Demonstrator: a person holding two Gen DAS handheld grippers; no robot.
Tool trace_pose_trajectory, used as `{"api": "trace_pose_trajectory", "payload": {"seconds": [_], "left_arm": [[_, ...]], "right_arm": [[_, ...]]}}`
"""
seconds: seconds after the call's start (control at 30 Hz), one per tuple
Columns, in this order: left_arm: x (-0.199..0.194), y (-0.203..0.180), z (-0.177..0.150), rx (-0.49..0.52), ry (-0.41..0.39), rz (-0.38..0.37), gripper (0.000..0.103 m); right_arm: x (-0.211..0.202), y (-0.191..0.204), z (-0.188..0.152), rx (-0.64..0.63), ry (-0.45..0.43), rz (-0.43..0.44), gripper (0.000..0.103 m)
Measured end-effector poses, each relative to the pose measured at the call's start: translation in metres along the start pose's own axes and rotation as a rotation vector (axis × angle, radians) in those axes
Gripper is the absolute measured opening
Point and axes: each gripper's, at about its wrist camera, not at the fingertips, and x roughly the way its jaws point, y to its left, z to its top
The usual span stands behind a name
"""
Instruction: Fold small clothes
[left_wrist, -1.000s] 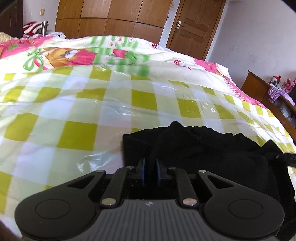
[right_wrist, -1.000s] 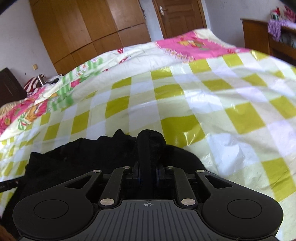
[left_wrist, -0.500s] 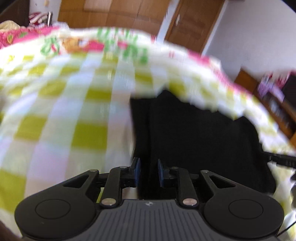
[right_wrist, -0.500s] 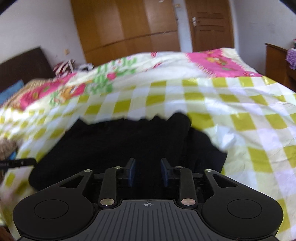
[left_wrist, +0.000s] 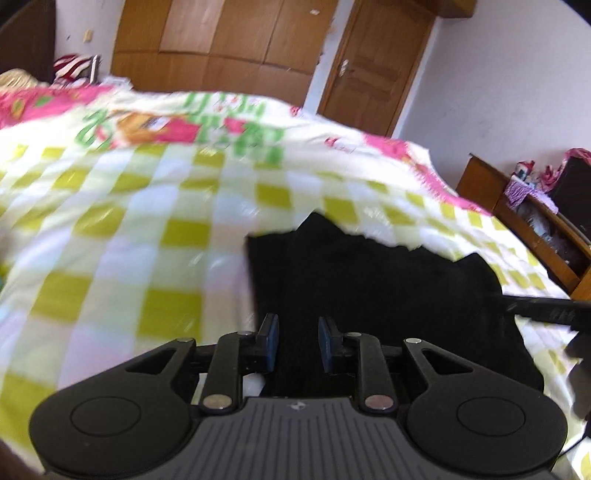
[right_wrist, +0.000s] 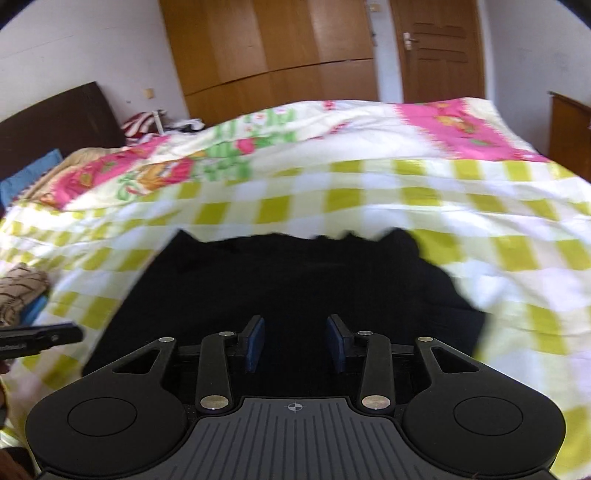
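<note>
Black knit garment (left_wrist: 388, 295) lies spread on the yellow-and-white checked bed cover (left_wrist: 110, 240), and from my left wrist camera it sits directly ahead of and under my left gripper (left_wrist: 298, 341), stretching away to the right. Its long side runs across the view. The blue pads stand apart with dark cloth showing behind the gap; nothing is pinched, so this gripper is open. It tilts downward over the garment's left part.

From my right wrist camera the garment (right_wrist: 295, 288) fills the ground before my right gripper (right_wrist: 295, 341), spreading mostly leftward. These jaws are parted too, empty. Each hand hovers over its own end, so neither is clearly nearer.
</note>
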Motion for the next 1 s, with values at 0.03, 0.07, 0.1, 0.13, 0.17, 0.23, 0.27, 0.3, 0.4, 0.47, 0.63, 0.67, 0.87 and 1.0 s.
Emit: {"api": "trace_pose_trajectory", "payload": {"seconds": [0.03, 0.07, 0.1, 0.13, 0.17, 0.23, 0.27, 0.3, 0.4, 0.47, 0.63, 0.67, 0.87, 1.0], "left_arm": [[0.008, -0.001, 0.003, 0.001, -0.004, 0.003, 0.039], [0.017, 0.000, 0.006, -0.015, 0.000, 0.000, 0.039], [0.028, 0.001, 0.007, -0.030, 0.014, -0.009, 0.039], [0.036, 0.002, 0.004, -0.030, 0.027, 0.004, 0.039], [0.046, 0.004, 0.000, -0.026, 0.044, 0.050, 0.039], [0.059, 0.013, -0.011, -0.058, 0.083, 0.081, 0.042], [0.058, 0.019, -0.016, -0.095, 0.075, 0.066, 0.043], [0.056, 0.023, -0.017, -0.123, 0.069, 0.056, 0.044], [0.042, 0.031, -0.017, -0.183, 0.044, 0.042, 0.045], [0.031, 0.032, -0.017, -0.190, 0.013, 0.052, 0.045], [0.020, 0.034, -0.028, -0.219, 0.020, 0.052, 0.046], [0.022, 0.034, -0.032, -0.230, 0.034, 0.039, 0.048], [0.026, 0.038, -0.047, -0.263, 0.058, 0.000, 0.056], [0.026, 0.034, -0.052, -0.222, 0.047, -0.012, 0.059]], "right_arm": [[0.009, 0.009, 0.003, -0.011, 0.003, 0.026, 0.036], [0.017, 0.016, 0.006, -0.014, 0.007, 0.056, 0.036], [0.027, 0.022, 0.009, -0.015, 0.013, 0.083, 0.036], [0.038, 0.029, 0.013, -0.022, 0.023, 0.103, 0.036], [0.049, 0.035, 0.017, -0.033, 0.033, 0.119, 0.036], [0.071, 0.042, 0.025, -0.033, 0.045, 0.130, 0.036], [0.085, 0.045, 0.028, -0.024, 0.067, 0.140, 0.036], [0.099, 0.049, 0.029, -0.017, 0.104, 0.138, 0.036], [0.127, 0.055, 0.029, -0.032, 0.161, 0.091, 0.036], [0.122, 0.064, 0.035, -0.046, 0.152, 0.068, 0.039], [0.113, 0.090, 0.051, -0.041, 0.160, 0.123, 0.039], [0.120, 0.098, 0.055, -0.042, 0.191, 0.130, 0.044], [0.154, 0.151, 0.061, -0.143, 0.310, 0.026, 0.070], [0.177, 0.179, 0.059, -0.202, 0.367, -0.071, 0.082]]}}
